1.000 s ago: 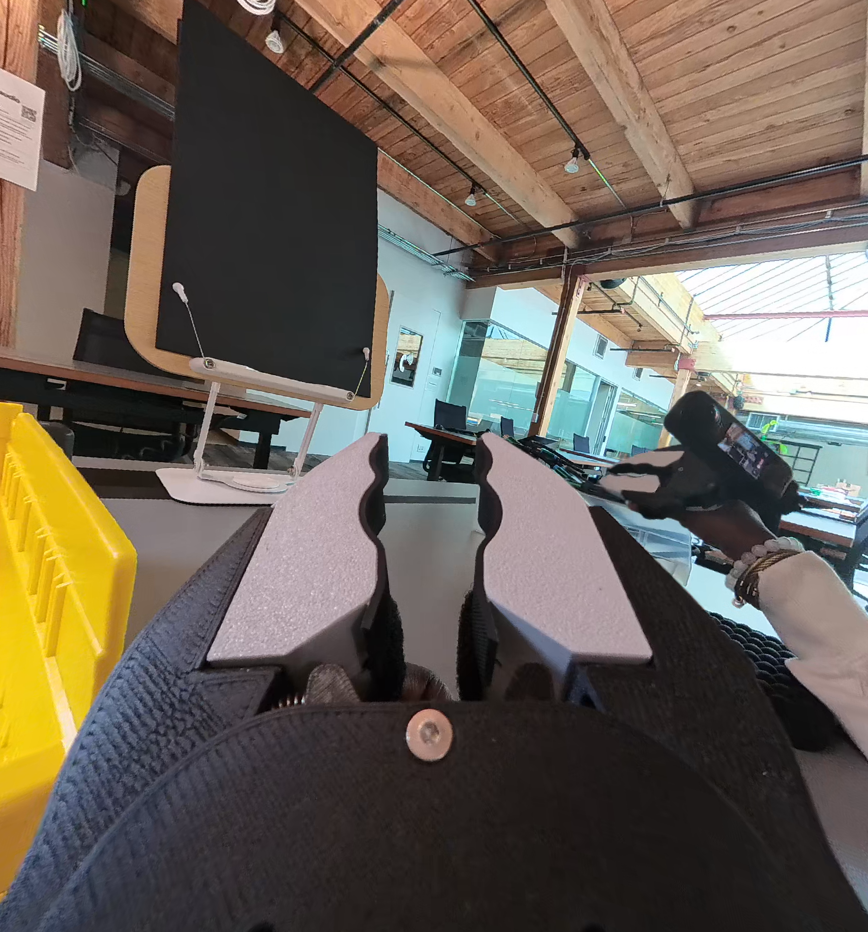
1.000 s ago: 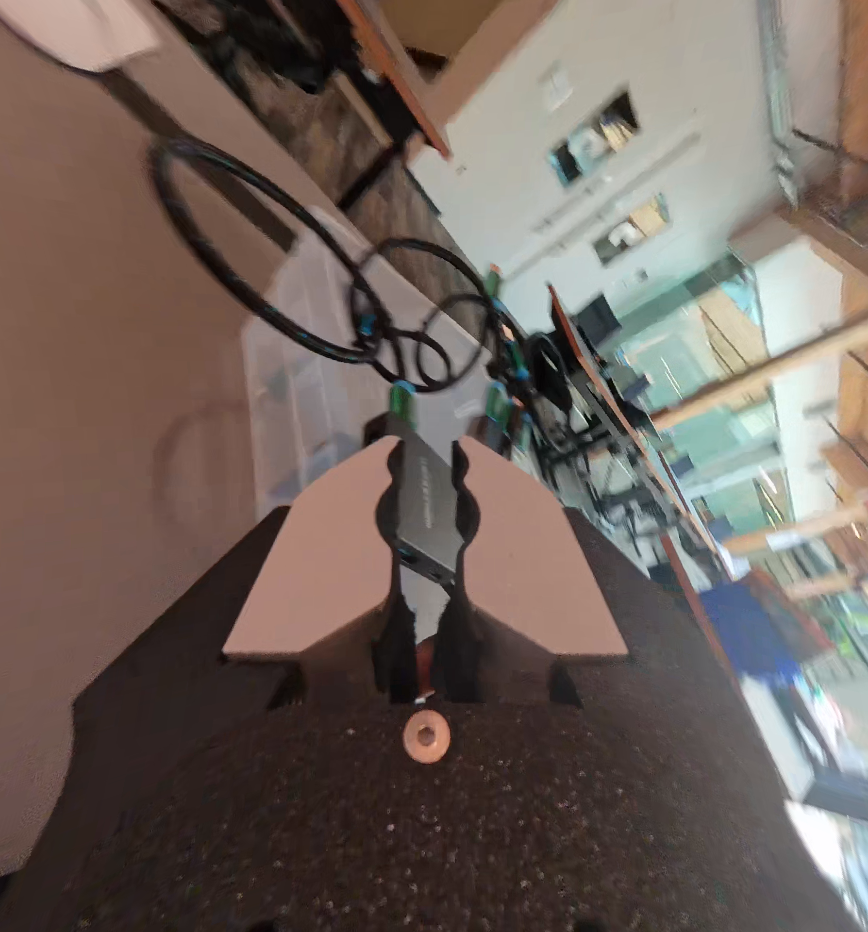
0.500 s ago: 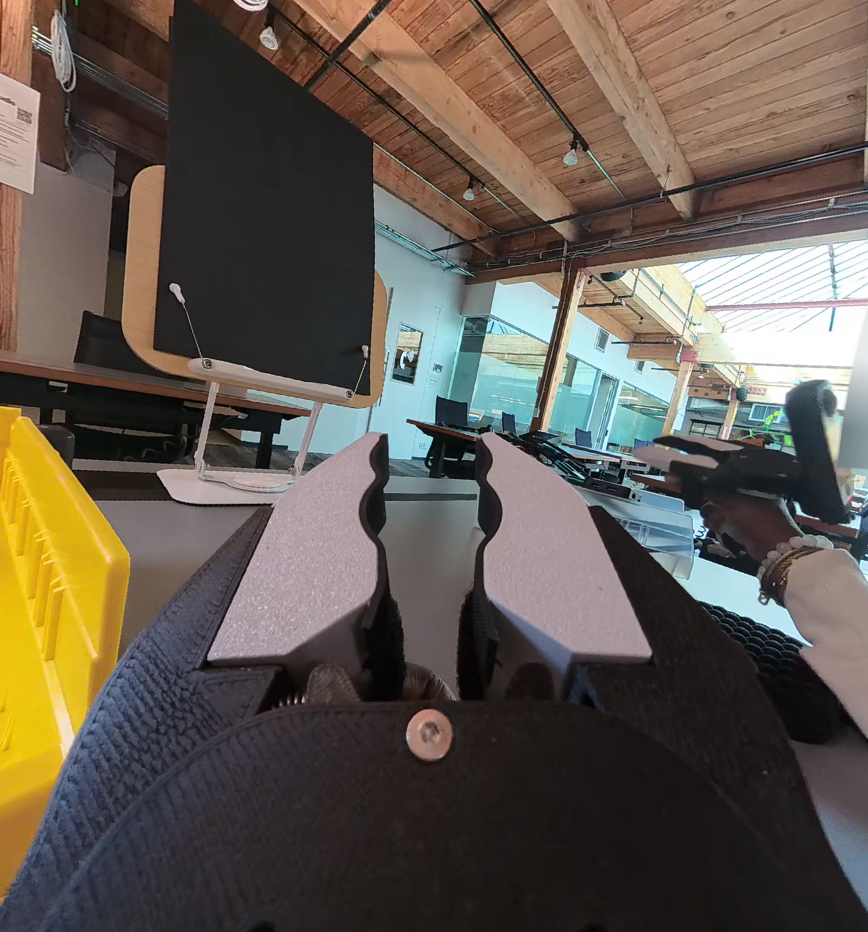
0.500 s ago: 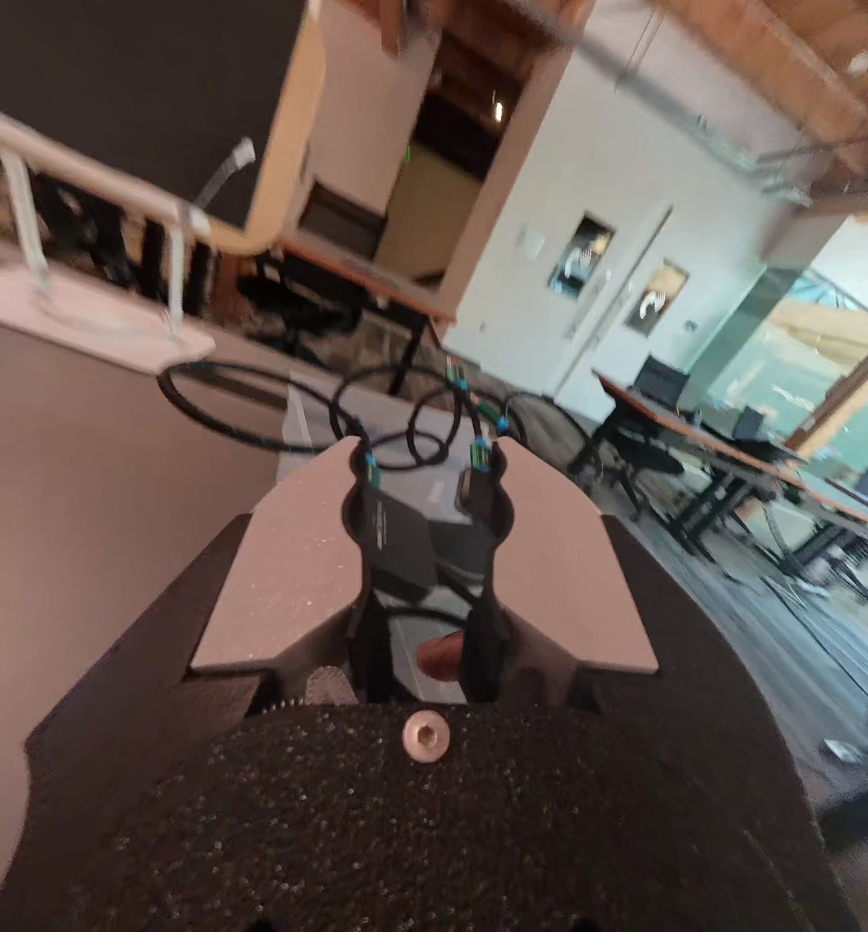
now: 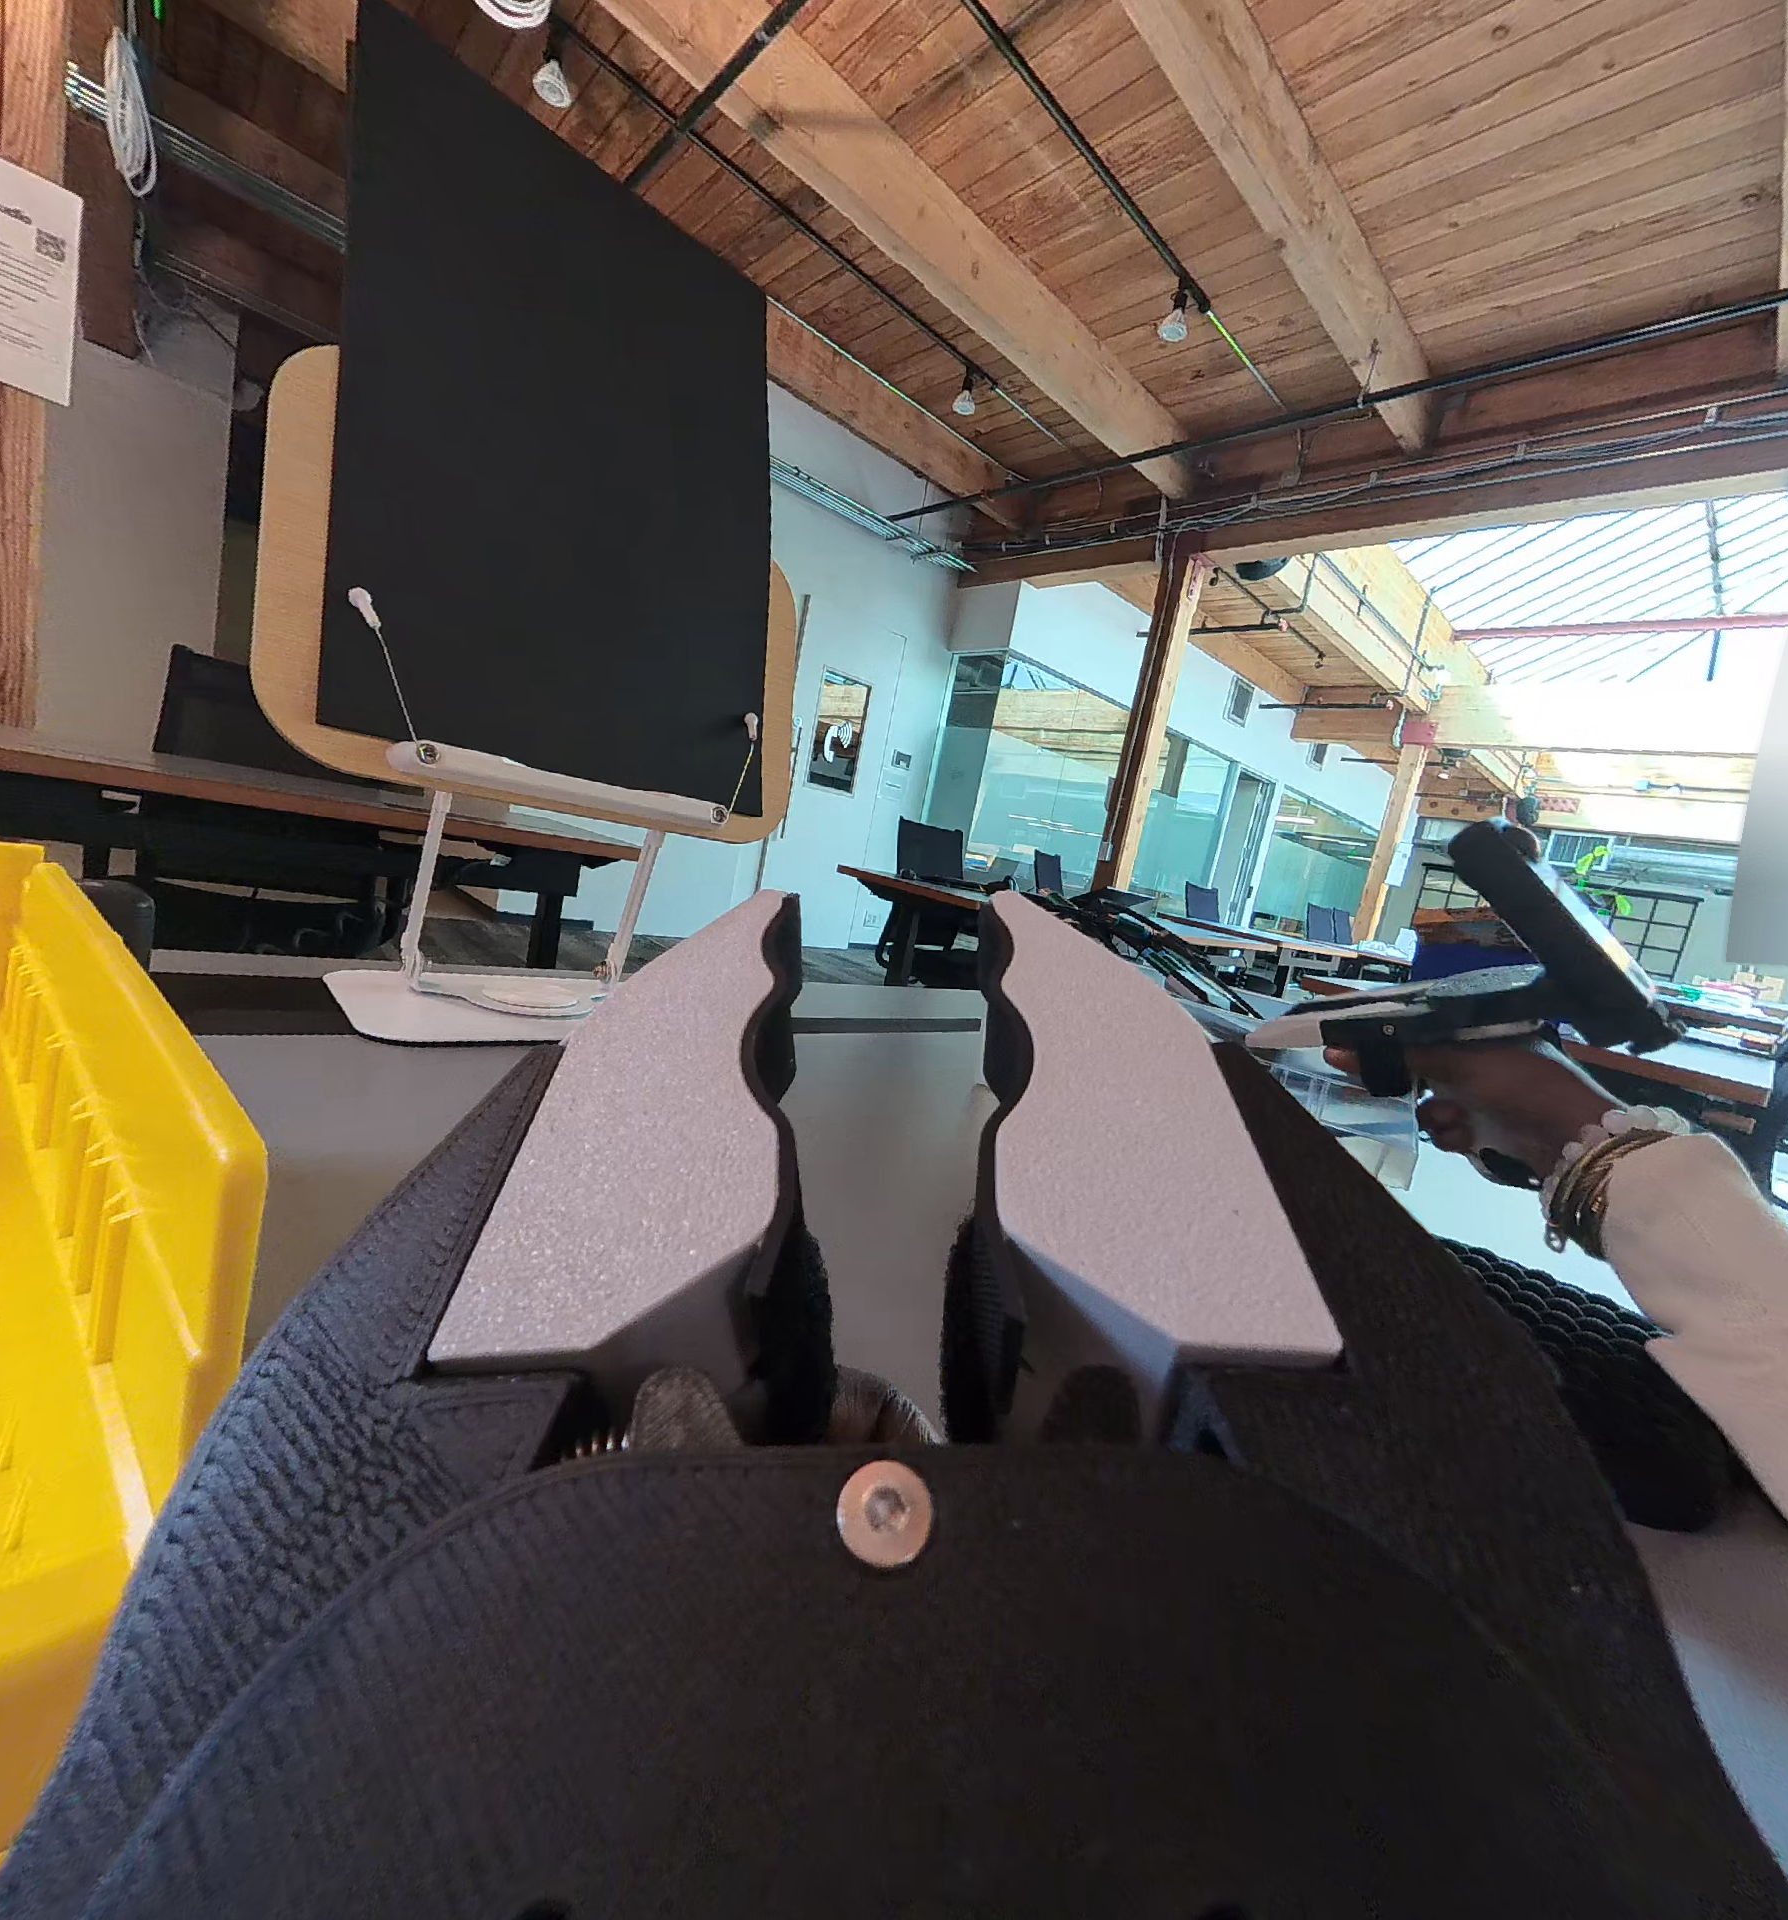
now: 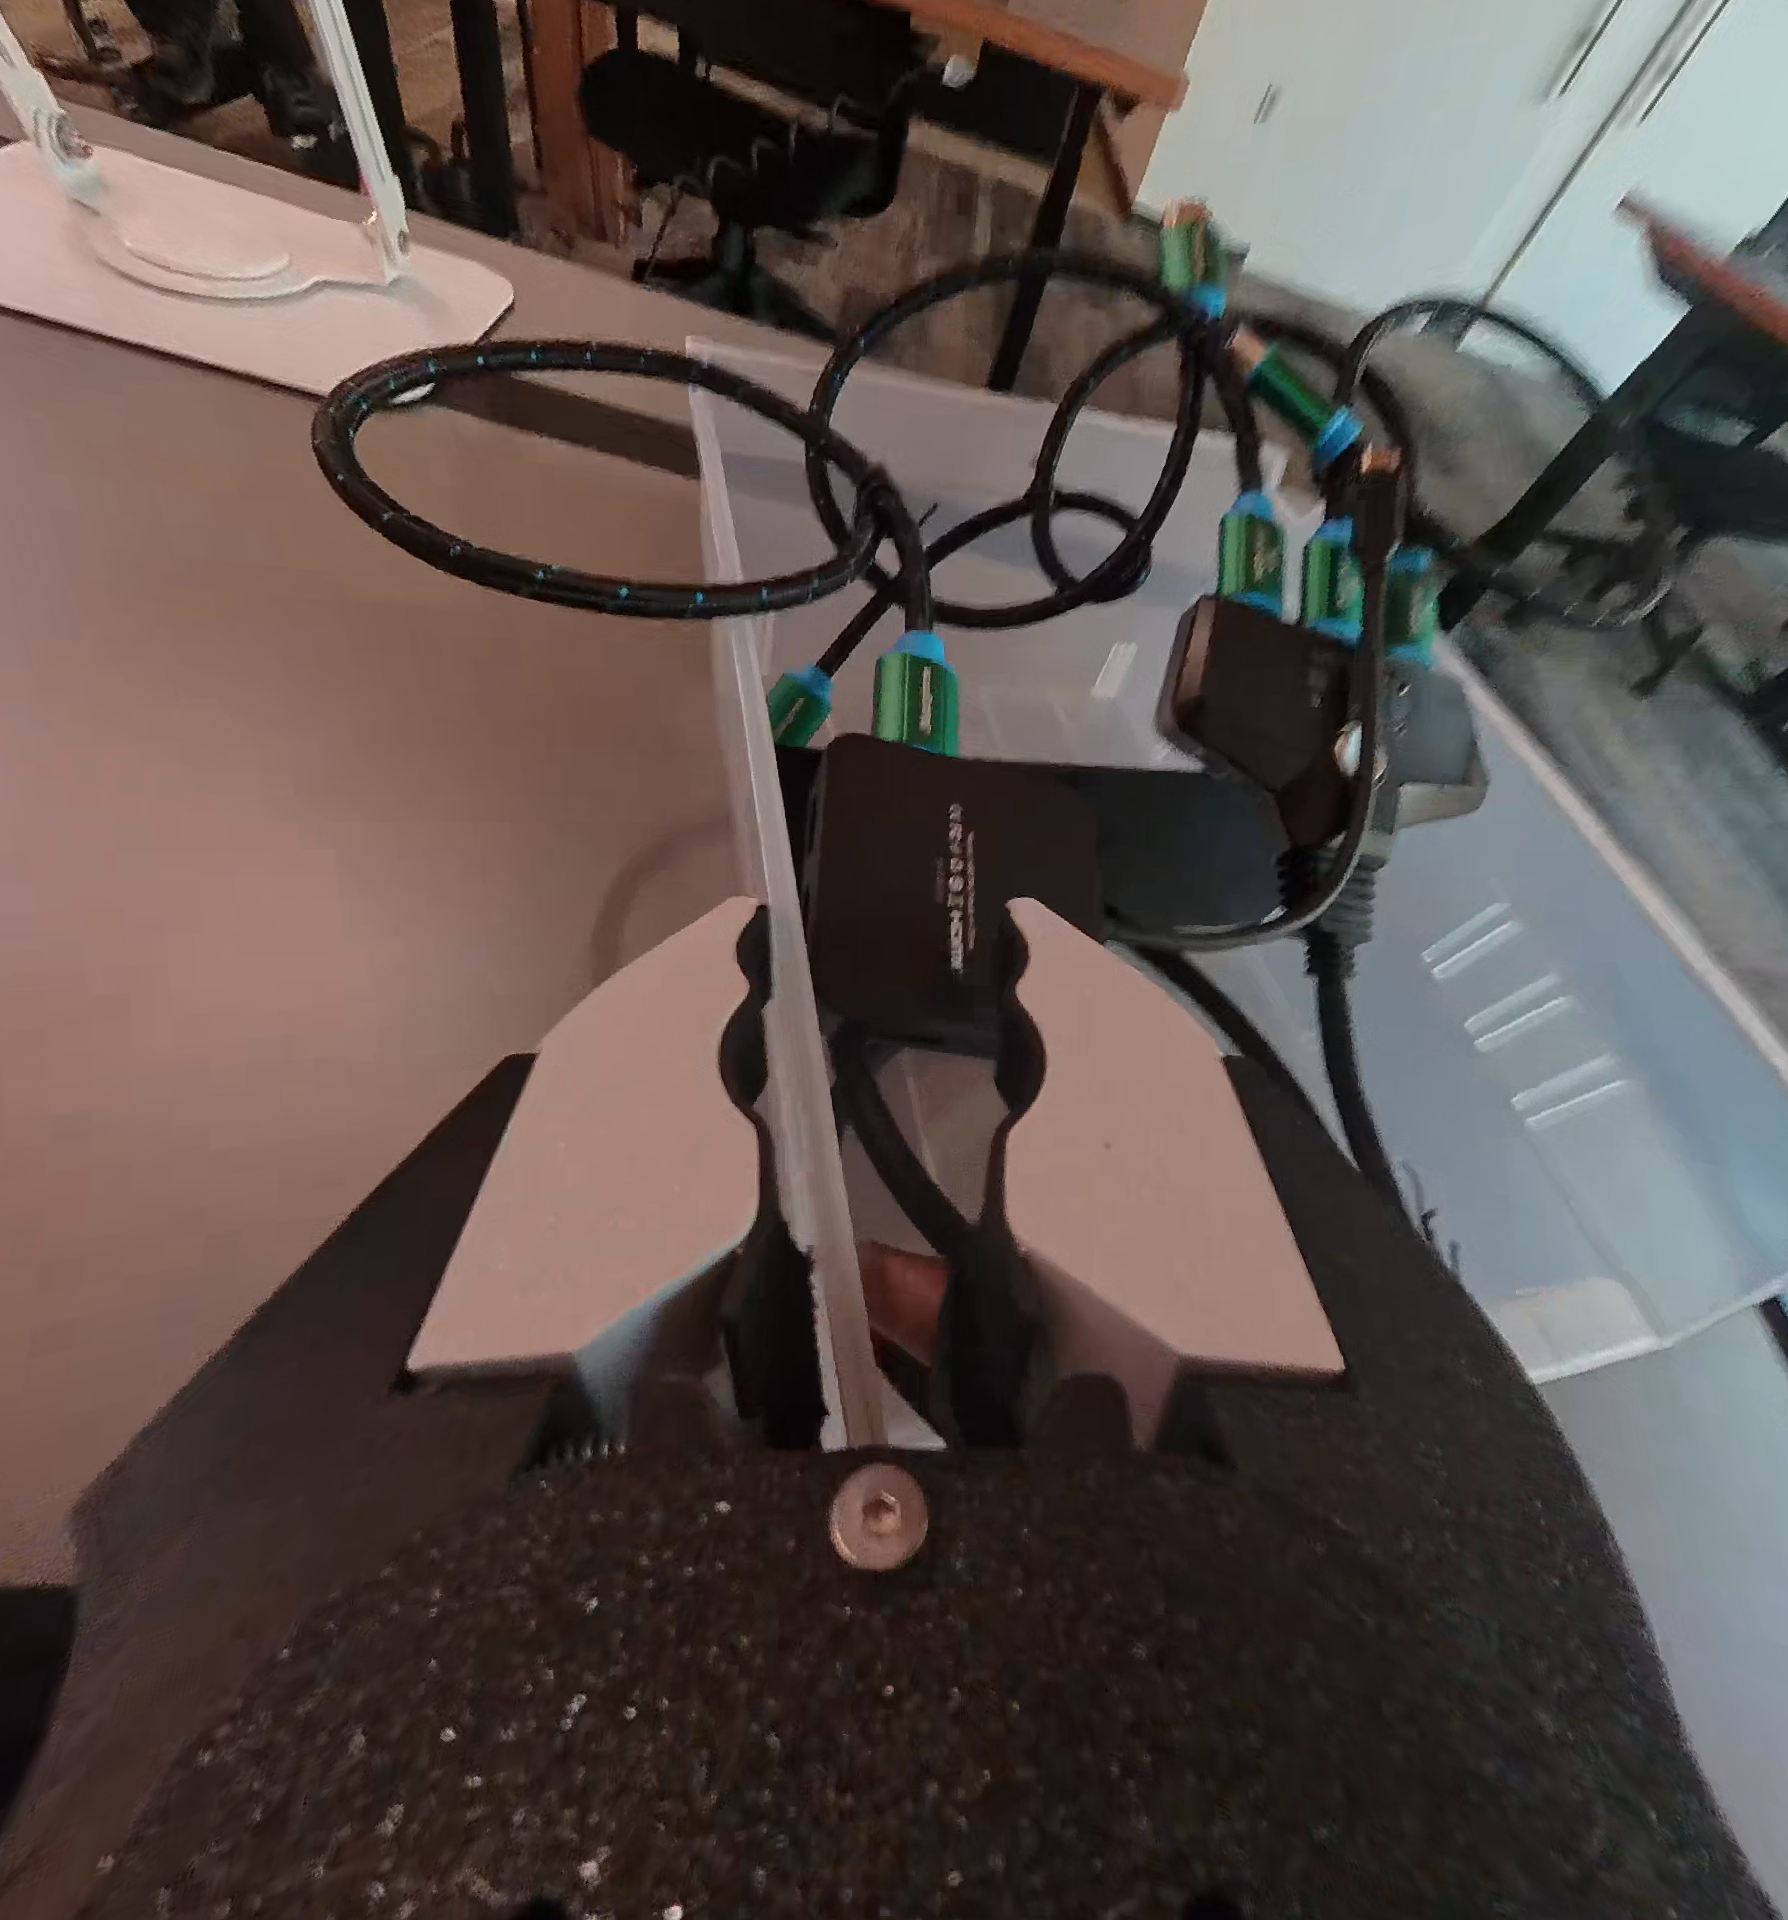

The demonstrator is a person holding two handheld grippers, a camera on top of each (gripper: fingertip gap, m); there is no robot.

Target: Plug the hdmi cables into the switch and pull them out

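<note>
Right gripper (image 6: 879, 914) seen spread apart — nothing squeezed. Black switch (image 6: 947, 873) found just past its tips, inside clear bin (image 6: 1596, 1091), green-ended hdmi cables (image 6: 916, 696) plugged in. Left gripper (image 5: 885, 935) kept parted and bare, near yellow bin (image 5: 90, 1195).

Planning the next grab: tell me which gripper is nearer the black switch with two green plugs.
Right. The right gripper is open right at the black switch, its fingertips flanking the near end. The left gripper is open over bare table, beside the yellow bin; no switch is visible near it.
</note>
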